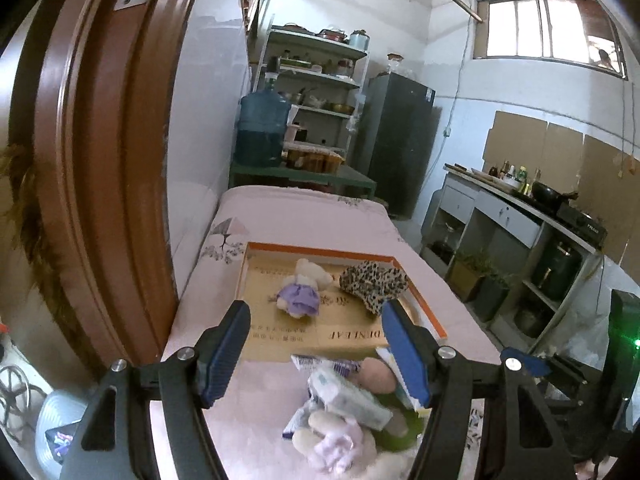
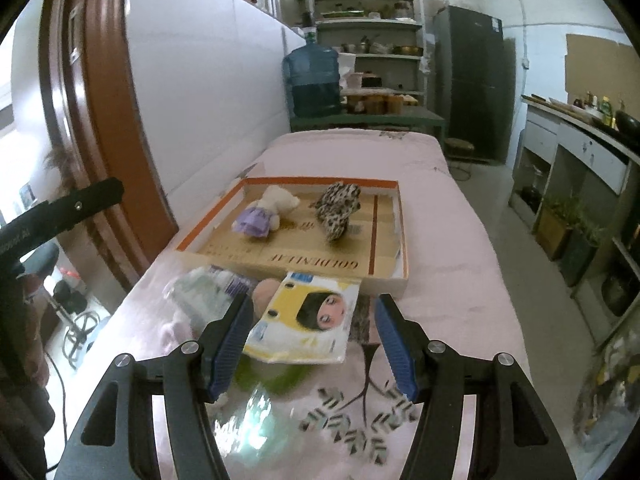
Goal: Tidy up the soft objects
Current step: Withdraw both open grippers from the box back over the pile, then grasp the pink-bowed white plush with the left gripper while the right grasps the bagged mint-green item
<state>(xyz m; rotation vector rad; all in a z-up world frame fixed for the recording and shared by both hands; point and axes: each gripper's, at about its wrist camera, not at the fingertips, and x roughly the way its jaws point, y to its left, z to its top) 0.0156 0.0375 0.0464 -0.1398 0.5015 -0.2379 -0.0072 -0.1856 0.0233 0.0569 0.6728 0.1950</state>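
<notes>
pink bedspread (image 2: 440, 208), toys in box (image 2: 384, 240)

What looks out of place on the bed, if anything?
The shallow cardboard box holds only two items: the plush bear in a purple dress, lying on its side, and the leopard-print piece. The rest is a loose heap outside its near edge: the yellow packet with a cartoon face and wipes packs. No spill or damage visible.

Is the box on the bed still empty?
No, the box already holds a bear and a leopard-print toy.
</notes>
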